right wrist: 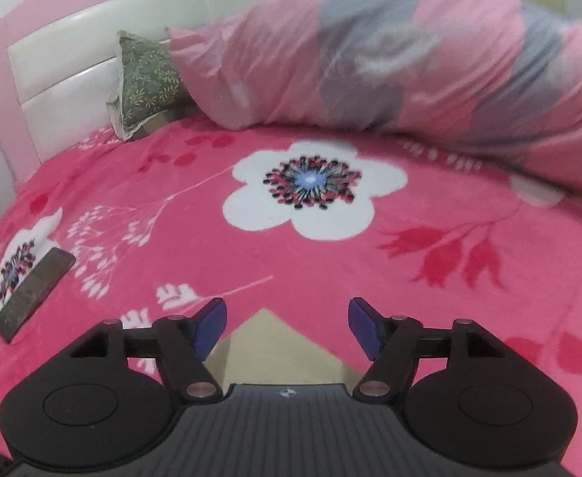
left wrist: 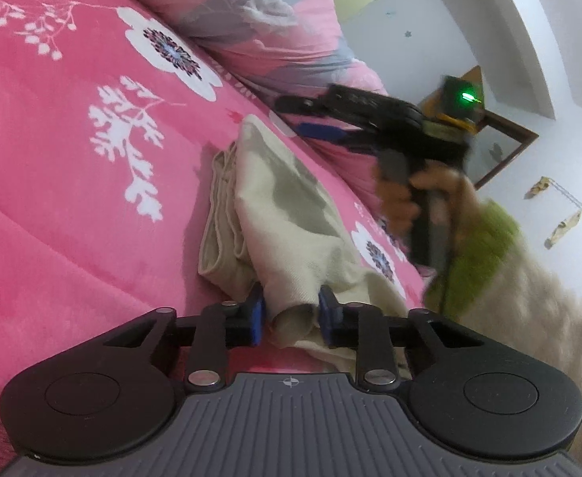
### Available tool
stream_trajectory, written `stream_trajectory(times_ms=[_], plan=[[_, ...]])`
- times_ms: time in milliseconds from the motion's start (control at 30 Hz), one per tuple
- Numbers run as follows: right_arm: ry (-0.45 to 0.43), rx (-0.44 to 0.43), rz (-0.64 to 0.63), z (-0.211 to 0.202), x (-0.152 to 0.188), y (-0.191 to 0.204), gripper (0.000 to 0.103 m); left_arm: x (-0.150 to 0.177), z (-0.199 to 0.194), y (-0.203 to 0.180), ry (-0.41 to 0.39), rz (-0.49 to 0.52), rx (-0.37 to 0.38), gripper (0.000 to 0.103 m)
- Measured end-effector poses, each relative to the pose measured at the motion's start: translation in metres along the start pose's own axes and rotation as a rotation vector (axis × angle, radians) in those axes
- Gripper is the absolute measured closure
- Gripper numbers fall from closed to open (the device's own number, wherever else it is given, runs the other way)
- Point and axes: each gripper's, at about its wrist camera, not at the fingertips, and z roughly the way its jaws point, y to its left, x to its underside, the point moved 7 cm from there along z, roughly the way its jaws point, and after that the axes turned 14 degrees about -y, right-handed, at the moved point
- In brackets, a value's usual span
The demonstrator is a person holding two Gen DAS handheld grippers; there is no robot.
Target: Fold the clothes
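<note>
The left wrist camera sits low and close over the pink floral blanket (left wrist: 64,151), rolled sideways so the bed slopes from upper left to lower right, with the cream garment (left wrist: 287,214) at frame centre, the white wall (left wrist: 529,59) at upper right and the right gripper (left wrist: 303,117) in a hand at right of centre. The right wrist camera looks level across the blanket (right wrist: 430,270) from somewhat higher, facing the headboard (right wrist: 60,67) at upper left. Both views share the blanket, its large white flower (left wrist: 171,53) (right wrist: 311,190), the pink-and-grey quilt (left wrist: 259,20) (right wrist: 390,51) and the garment, whose corner (right wrist: 269,342) shows at the right view's lower centre.
</note>
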Motion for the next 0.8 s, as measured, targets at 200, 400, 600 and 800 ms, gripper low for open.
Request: stream_trajectory(times_ms=[200,400,600,800], plan=[[0.142,-0.079,0.101,0.027,0.022,-0.005,0.063,0.006,-0.002,-0.003,-0.05,0.085,0.038,0.084],[-0.001,-0.052,0.065,0.0,0.01,0.004,0.097,-0.008,-0.003,-0.023,-0.112,0.134,0.118,0.091],[-0.084,-0.018,0.096,-0.011,-0.003,-0.011,0.097,-0.013,0.005,-0.022,-0.108,0.15,0.137,0.091],[-0.016,0.042,0.127,0.024,0.02,-0.023,0.098,-0.008,0.002,-0.007,-0.077,0.125,0.11,0.091]])
